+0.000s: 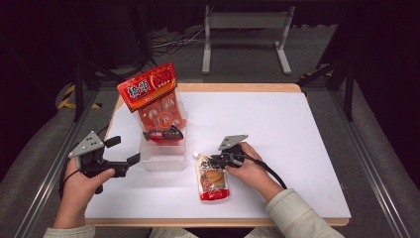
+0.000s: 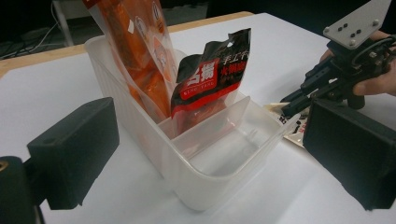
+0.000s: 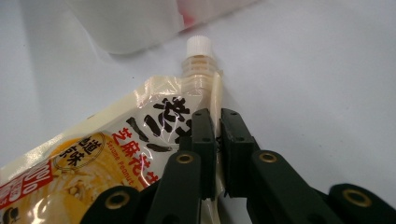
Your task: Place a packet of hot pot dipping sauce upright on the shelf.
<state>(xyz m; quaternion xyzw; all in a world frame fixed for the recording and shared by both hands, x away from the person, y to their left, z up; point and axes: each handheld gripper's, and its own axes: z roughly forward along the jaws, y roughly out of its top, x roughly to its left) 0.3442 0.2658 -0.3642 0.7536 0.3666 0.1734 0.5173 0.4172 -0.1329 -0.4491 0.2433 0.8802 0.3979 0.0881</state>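
The pouch [image 1: 213, 179] is lying flat on the white table [image 1: 277, 129], a little toward the near edge and close to the middle. Its long way is running from the near edge toward the far edge, with the white cap [image 3: 199, 45] pointing away, toward the bin [image 1: 163, 157]. The cap is sitting just beside the bin's near right corner, and I cannot tell if they are touching.

The right gripper [image 1: 219, 160] is coming at the pouch from the right side. Its jaws are squeezing shut on the pouch's side seam, just below the cap. In the right gripper view [image 3: 217, 140] the thin edge is pinched between the two black jaws. This hand is the nearer one, so it looks like the one doing the lifting.

The bin is standing just left of the pouch and a bit farther back. A tall orange bag [image 1: 154, 99] is standing in its far part, and a small dark packet [image 2: 210, 79] is leaning in the middle part. The near part [image 2: 233, 149] is looking empty, so I think the pouch is going there. The pouch would need to go up, then left over the bin's wall.

The left gripper [image 1: 124, 159] is waiting at the bin's left side, near the left edge, with its jaws wide apart and holding nothing. The right half of the table is bare, so there is lots of room.
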